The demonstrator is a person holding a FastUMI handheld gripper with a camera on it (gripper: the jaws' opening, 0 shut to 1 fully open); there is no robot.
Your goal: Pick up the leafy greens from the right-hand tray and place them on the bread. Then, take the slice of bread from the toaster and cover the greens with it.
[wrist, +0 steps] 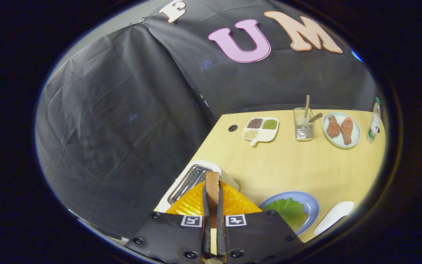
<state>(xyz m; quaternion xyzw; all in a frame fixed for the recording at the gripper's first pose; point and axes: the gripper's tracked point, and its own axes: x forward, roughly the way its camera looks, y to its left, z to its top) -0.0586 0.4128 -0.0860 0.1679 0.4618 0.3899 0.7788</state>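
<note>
Above the toaster (189,180), tool (213,194) pinches bread slice (213,187); greens plate (308,205) beside.

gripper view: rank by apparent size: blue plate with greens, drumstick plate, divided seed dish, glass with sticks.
Tool is shut on the bread slice.
1. Blue plate, though it is nearest, so that inflates it.
2-3. Drumstick plate and seed dish: look alike, not ranked.
4. Glass.

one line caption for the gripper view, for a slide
Hand-held gripper shut on bread slice above the toaster, leafy greens on blue plate nearby.
</note>
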